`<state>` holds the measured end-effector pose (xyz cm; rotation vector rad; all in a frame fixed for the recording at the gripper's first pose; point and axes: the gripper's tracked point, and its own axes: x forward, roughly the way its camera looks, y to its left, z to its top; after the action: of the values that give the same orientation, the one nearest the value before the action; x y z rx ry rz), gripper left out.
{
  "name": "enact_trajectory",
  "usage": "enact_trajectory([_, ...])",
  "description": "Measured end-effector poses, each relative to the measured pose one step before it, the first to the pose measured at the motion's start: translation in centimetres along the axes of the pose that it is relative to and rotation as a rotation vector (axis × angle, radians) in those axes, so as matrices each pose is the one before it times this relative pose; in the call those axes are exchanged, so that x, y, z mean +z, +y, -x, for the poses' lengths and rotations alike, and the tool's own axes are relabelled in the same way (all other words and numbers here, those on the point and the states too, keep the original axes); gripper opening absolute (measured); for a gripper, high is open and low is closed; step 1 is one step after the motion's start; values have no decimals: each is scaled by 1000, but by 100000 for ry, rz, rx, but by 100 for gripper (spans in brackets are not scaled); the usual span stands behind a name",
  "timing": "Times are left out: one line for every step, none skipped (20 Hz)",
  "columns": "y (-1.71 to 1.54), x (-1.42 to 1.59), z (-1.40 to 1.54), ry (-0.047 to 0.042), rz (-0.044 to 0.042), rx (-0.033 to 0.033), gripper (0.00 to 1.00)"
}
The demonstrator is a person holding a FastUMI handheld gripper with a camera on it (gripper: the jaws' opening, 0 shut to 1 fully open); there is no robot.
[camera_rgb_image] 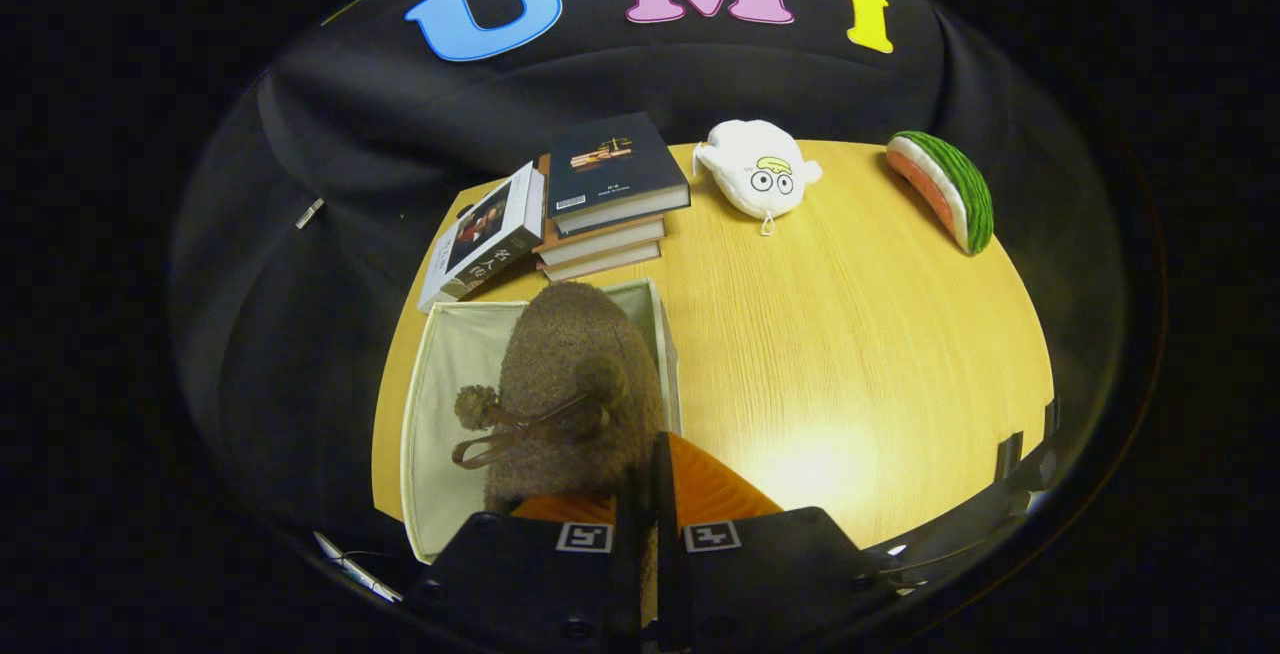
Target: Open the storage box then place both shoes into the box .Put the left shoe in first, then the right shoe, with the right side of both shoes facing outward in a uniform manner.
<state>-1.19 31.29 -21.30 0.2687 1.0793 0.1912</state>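
— How many shoes can you count?

— One, a brown fuzzy shoe point(570, 384) with a bow and two pompoms. It hangs over the open storage box point(440, 414), toe pointing away from the fingers.

— And the gripper point(648, 524)?

— Its two fingers are drawn nearly together, pinching the shoe's rim at the heel; only a thin strip of the shoe sits between them.

— Where is the box?

— At the near left corner of the table point(850, 354), one pale fabric box, open at the top. I cannot tell whether another shoe lies inside, since the held shoe covers much of it.

— What else is on the table?

— Four books point(600, 199) at the far left corner: three stacked, one leaning against the stack. One white plush toy point(757, 177) at the far edge, and one watermelon slice toy point(945, 189) at the far right corner.
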Motion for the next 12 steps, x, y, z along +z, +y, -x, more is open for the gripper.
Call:
enact_trajectory([319,-76,68,-157,577,1290,14])
enact_trajectory([176,-162,285,644,92,1107,21])
enact_trajectory([357,8,286,-185,-269,1557,24])
enact_trajectory([47,74,150,-354,164,1066,36])
enact_trajectory([-127,131,334,-567,137,363,49])
enact_trajectory([31,78,58,-761,93,480,64])
enact_trajectory([-124,128,232,-797,-40,392,80])
enact_trajectory([-368,414,-171,-775,-310,252,90])
enact_trajectory([-109,183,153,-673,-189,280,94])
enact_trajectory([-145,70,163,-704,-66,252,97])
enact_trajectory([-75,119,108,-599,27,547,98])
enact_trajectory([-184,92,146,-694,200,276,98])
